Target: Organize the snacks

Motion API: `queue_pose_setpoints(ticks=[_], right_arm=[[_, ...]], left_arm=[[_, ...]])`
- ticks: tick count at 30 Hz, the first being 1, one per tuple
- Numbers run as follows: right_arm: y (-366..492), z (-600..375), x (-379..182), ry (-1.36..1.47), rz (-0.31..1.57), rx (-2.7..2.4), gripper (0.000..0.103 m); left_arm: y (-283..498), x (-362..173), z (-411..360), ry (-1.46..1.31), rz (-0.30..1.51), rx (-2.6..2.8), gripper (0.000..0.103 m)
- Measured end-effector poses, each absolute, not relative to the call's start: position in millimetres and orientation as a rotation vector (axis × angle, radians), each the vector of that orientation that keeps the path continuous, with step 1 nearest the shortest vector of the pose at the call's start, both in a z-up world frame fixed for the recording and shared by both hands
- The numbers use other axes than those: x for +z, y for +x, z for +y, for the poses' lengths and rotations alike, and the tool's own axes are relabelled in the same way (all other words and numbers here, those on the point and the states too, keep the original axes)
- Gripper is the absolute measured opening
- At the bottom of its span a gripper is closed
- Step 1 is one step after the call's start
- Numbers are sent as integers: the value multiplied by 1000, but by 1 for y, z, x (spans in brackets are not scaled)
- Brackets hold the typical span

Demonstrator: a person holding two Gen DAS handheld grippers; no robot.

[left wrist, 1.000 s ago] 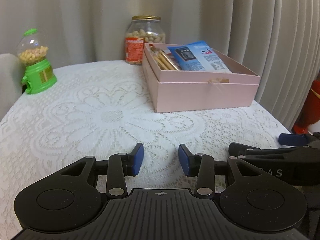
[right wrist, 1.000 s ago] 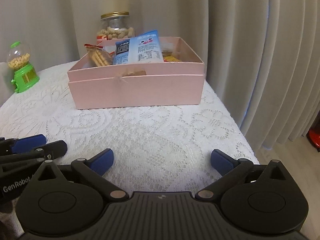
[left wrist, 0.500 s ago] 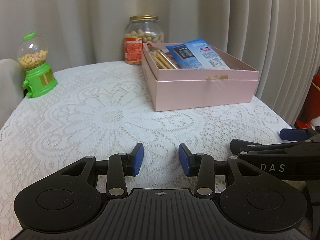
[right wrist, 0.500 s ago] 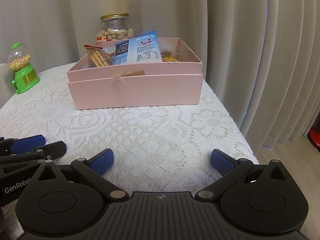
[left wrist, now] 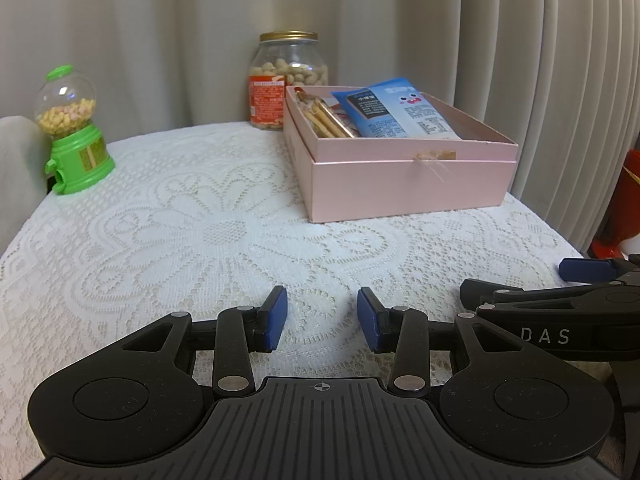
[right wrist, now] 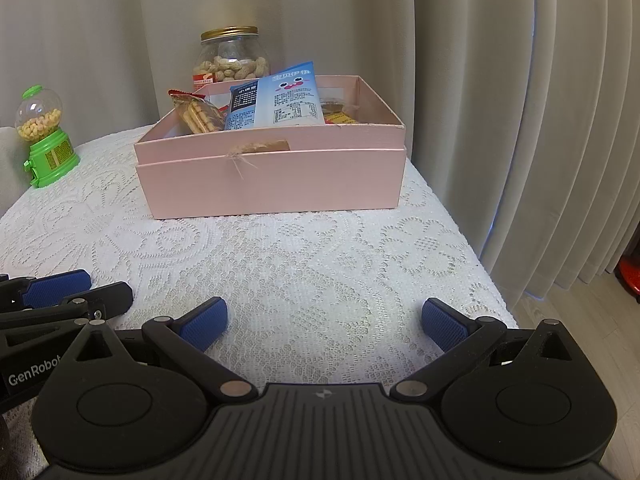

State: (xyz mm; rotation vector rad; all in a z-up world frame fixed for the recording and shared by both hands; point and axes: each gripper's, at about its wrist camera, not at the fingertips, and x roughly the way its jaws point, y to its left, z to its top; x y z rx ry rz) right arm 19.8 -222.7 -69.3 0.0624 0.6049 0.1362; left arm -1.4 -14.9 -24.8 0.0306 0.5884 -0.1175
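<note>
Two black hand-held grippers with blue pads hover low over the near part of one white lace tablecloth [left wrist: 168, 216]. The left gripper [left wrist: 321, 317] has its jaws parted by a modest gap and holds nothing; the right gripper [right wrist: 324, 322] has its jaws spread wide and likewise holds nothing. Each gripper intrudes sideways into the other's view, cut off by the frame edge, with only part of its printed lettering legible.

One open pink cardboard box [right wrist: 276, 178] stands on the far right part of the cloth, a torn patch with a frayed thread on its front wall. Inside it, at least three snack items can be counted: one clear packet of biscuit sticks with a red edge [right wrist: 198, 114], leaning at the left; one blue-and-white snack packet [right wrist: 280, 98], propped tilted at the middle; and some yellow-and-red wrappers [right wrist: 340, 116] at the right, mostly hidden behind the box wall and too obscured to count.

One glass jar of peanuts with a gold lid and orange label [left wrist: 288, 80] stands just behind the box's far left corner, its lower part hidden by the box in the right wrist view. One green toy candy dispenser with a clear globe [left wrist: 72, 132] stands well apart at the far left edge.

Beige pleated curtains [right wrist: 500, 100] close the background. A red object [left wrist: 624, 204] at the right is cut off and unidentifiable.
</note>
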Motion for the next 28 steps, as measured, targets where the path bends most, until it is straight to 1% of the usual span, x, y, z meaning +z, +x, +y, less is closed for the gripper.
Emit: queue_pose_setpoints(ticks=[28], right_arm=[[20,-221,-69,62,605,133,103]], left_arm=[[-1,-24,-15,15,587,-119,44]])
